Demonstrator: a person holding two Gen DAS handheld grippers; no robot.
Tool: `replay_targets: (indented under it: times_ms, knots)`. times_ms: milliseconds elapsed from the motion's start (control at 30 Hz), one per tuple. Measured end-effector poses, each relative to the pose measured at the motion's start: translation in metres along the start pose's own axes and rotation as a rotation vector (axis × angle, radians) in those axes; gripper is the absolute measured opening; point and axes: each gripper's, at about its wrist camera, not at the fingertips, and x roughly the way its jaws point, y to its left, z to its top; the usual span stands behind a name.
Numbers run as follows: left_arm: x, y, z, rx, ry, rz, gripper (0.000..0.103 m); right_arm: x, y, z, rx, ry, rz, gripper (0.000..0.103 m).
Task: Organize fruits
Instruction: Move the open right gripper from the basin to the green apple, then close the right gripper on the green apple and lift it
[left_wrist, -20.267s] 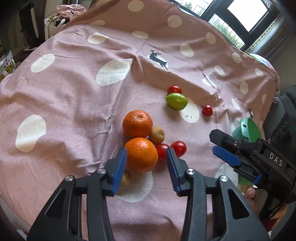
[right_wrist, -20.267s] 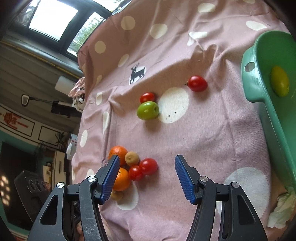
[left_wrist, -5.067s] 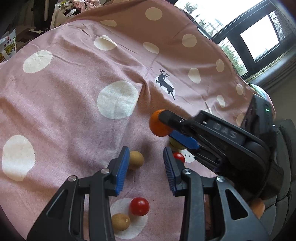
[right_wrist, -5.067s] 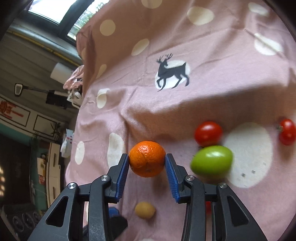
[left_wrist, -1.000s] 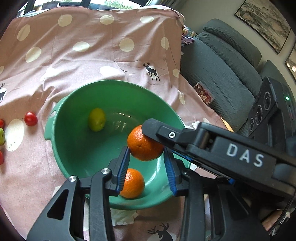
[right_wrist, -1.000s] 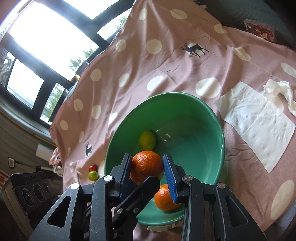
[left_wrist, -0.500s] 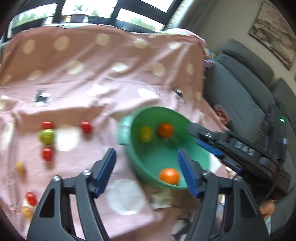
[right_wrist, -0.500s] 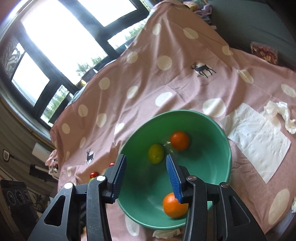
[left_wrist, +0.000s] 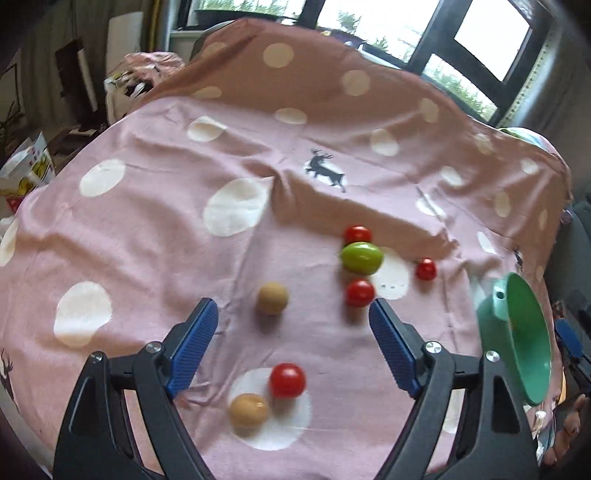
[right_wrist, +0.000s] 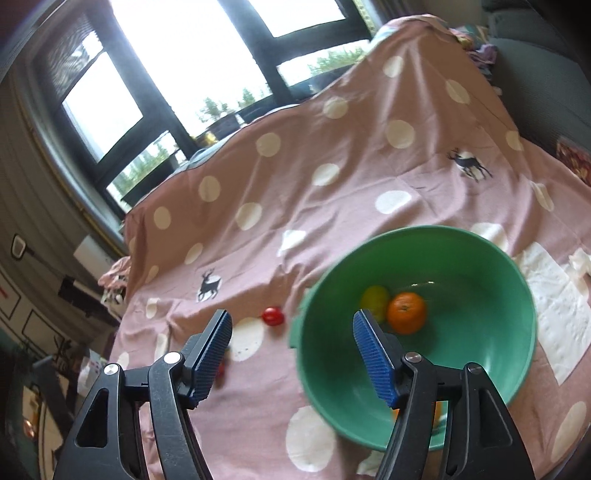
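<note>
My left gripper (left_wrist: 293, 325) is opening, with nothing between its jaws, above the fruits that lie on the spotted cloth (left_wrist: 155, 221). My right gripper (right_wrist: 291, 345) is opening too, also empty, beside the green bowl (right_wrist: 517, 354), where one orange (right_wrist: 406, 312) already rests. The nearest red tomato (left_wrist: 287, 379) touches a brown fruit (left_wrist: 248, 409). I think the tomato is light, smooth and easily bruised, so I would pinch it gently across its middle.
</note>
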Motion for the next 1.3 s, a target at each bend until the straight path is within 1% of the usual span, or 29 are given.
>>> replay_targets:
  times_ms: [100, 167, 267, 367, 433, 467, 500, 567, 667, 733, 800, 833, 867, 900, 967, 1067, 1200, 1300]
  knots:
    - [0.002, 0.018, 0.004, -0.049, 0.004, 0.018, 0.084, 0.007, 0.022, -0.005, -0.067, 0.025, 0.034, 0.069]
    - [0.002, 0.026, 0.006, -0.069, 0.0, 0.022, 0.084, 0.016, 0.036, -0.008, -0.095, 0.069, 0.064, 0.069]
    - [0.007, 0.037, 0.009, -0.112, 0.015, 0.036, 0.084, 0.04, 0.059, -0.01, -0.112, 0.161, 0.105, 0.069]
    - [0.012, 0.042, 0.01, -0.14, 0.033, 0.039, 0.084, 0.089, 0.081, -0.009, -0.098, 0.306, 0.135, 0.069]
    - [0.013, 0.043, 0.01, -0.135, 0.041, 0.047, 0.084, 0.119, 0.097, -0.014, -0.126, 0.389, 0.106, 0.069]
    - [0.013, 0.044, 0.011, -0.133, 0.04, 0.049, 0.084, 0.132, 0.104, -0.017, -0.158, 0.414, 0.083, 0.069]
    - [0.012, 0.045, 0.011, -0.136, 0.038, 0.048, 0.084, 0.148, 0.112, -0.02, -0.197, 0.427, 0.053, 0.069]
    - [0.01, 0.046, 0.01, -0.155, 0.039, 0.055, 0.084, 0.17, 0.121, -0.028, -0.23, 0.443, 0.022, 0.069]
    - [0.008, 0.042, 0.009, -0.136, 0.033, 0.045, 0.084, 0.202, 0.127, -0.038, -0.243, 0.469, 0.009, 0.069]
    - [0.008, 0.04, 0.008, -0.125, 0.032, 0.051, 0.084, 0.213, 0.13, -0.042, -0.261, 0.467, -0.009, 0.069]
    - [0.009, 0.04, 0.008, -0.122, 0.034, 0.061, 0.084, 0.218, 0.132, -0.044, -0.285, 0.441, -0.034, 0.068]
    - [0.009, 0.04, 0.008, -0.123, 0.034, 0.062, 0.084, 0.219, 0.133, -0.045, -0.296, 0.436, -0.045, 0.057]
    - [0.009, 0.041, 0.008, -0.123, 0.034, 0.063, 0.084, 0.22, 0.132, -0.046, -0.301, 0.437, -0.052, 0.049]
    - [0.009, 0.041, 0.008, -0.124, 0.034, 0.063, 0.084, 0.218, 0.133, -0.046, -0.31, 0.422, -0.056, 0.049]
    - [0.009, 0.04, 0.008, -0.12, 0.031, 0.063, 0.084, 0.214, 0.133, -0.046, -0.324, 0.42, -0.054, 0.048]
    - [0.009, 0.037, 0.007, -0.103, 0.027, 0.056, 0.084, 0.206, 0.132, -0.041, -0.314, 0.405, -0.065, 0.048]
    - [0.014, 0.032, 0.006, -0.081, 0.032, 0.069, 0.083, 0.17, 0.126, -0.031, -0.263, 0.39, -0.012, 0.048]
    - [0.016, 0.03, 0.005, -0.074, 0.039, 0.066, 0.083, 0.144, 0.119, -0.037, -0.252, 0.399, 0.005, 0.048]
